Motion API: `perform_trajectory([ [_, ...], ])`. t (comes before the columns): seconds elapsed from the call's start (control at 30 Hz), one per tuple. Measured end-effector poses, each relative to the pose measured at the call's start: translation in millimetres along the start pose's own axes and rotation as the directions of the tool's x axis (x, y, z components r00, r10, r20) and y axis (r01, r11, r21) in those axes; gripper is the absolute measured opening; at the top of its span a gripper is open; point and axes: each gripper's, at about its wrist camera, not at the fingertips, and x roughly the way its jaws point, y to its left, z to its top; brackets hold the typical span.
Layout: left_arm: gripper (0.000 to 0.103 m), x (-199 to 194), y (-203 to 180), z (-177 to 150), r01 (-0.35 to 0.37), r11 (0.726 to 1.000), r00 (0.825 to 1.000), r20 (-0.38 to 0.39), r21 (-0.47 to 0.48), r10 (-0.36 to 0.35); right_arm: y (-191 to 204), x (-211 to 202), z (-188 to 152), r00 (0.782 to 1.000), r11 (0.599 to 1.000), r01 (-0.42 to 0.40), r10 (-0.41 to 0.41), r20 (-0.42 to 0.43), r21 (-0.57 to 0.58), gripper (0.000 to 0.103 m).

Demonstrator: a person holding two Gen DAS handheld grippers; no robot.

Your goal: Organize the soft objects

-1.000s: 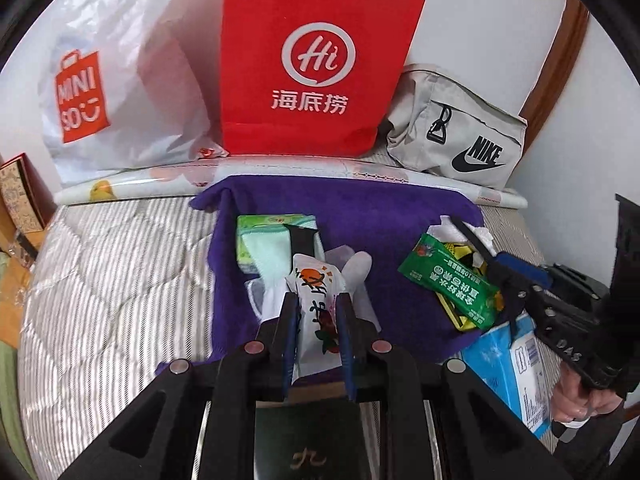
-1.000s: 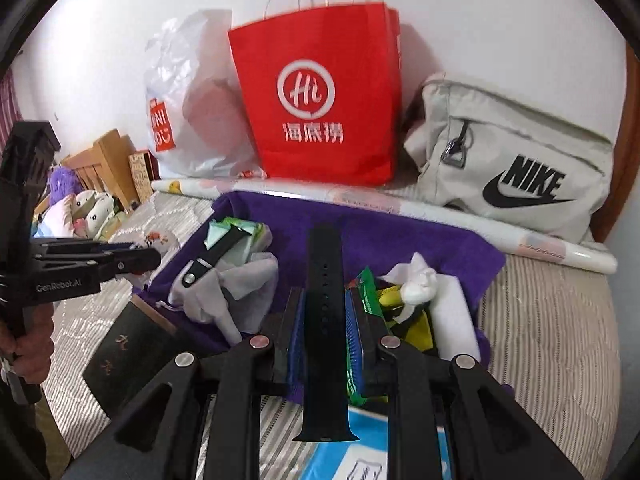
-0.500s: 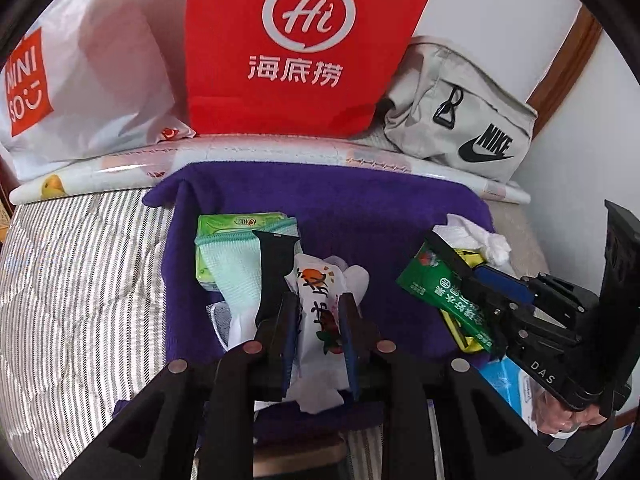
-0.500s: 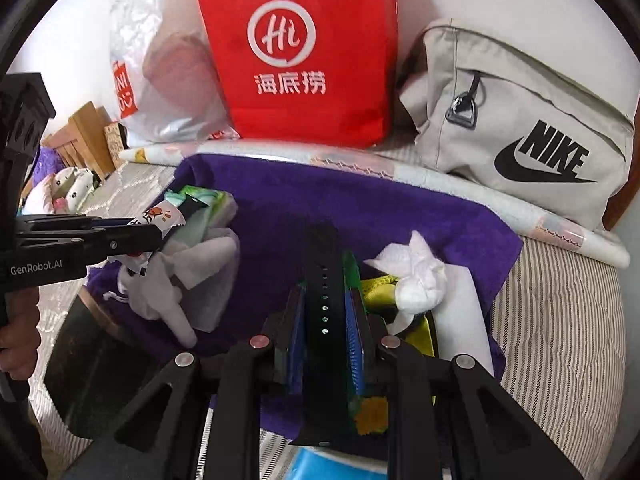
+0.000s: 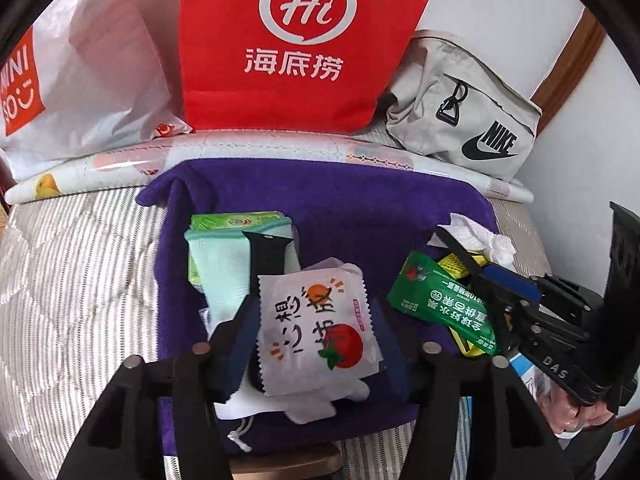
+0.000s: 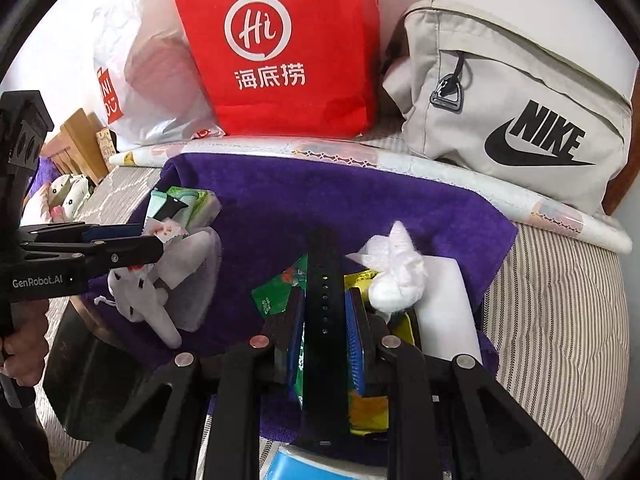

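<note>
Lying flat between parted fingers, a white snack packet (image 5: 316, 328) is seen.
The left gripper (image 5: 316, 320) jaws have just been opened; the right gripper (image 6: 326, 320) is clamped on a black strap (image 6: 324, 304).

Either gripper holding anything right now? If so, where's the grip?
The right gripper is shut on the black watch strap, pads at its mid-length. The left gripper has just been opening; the white snack packet lies between its jaws, unpressed.
</note>
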Motion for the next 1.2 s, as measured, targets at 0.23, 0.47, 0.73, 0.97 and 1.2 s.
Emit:
perform_trajectory([
  [0.23,0.071,-13,4,-6,-0.023,0.999,1.0,-0.001,-0.025,0.023,0,-19,-4,0.999,1.0,-0.013,0.013,0.031,0.019,0.039],
  [0.47,0.074,-38,3,-15,-0.043,0.998,0.999,0.018,-0.052,0.044,3,-48,-12,0.998,1.0,-0.003,0.001,0.064,0.031,0.053],
  [0.73,0.077,-79,-9,-41,-0.073,0.996,0.997,0.036,-0.042,0.075,11,-99,-31,0.993,0.998,0.012,-0.019,0.113,0.066,0.062],
  [0.97,0.078,-114,-22,-75,-0.089,0.995,0.994,0.066,-0.041,0.091,33,-146,-56,0.985,0.997,0.046,-0.056,0.161,0.068,0.083],
  [1.2,0.085,-160,-38,-117,-0.106,0.994,0.986,0.127,-0.042,0.11,56,-184,-81,0.986,0.994,0.051,-0.066,0.152,0.101,0.084],
])
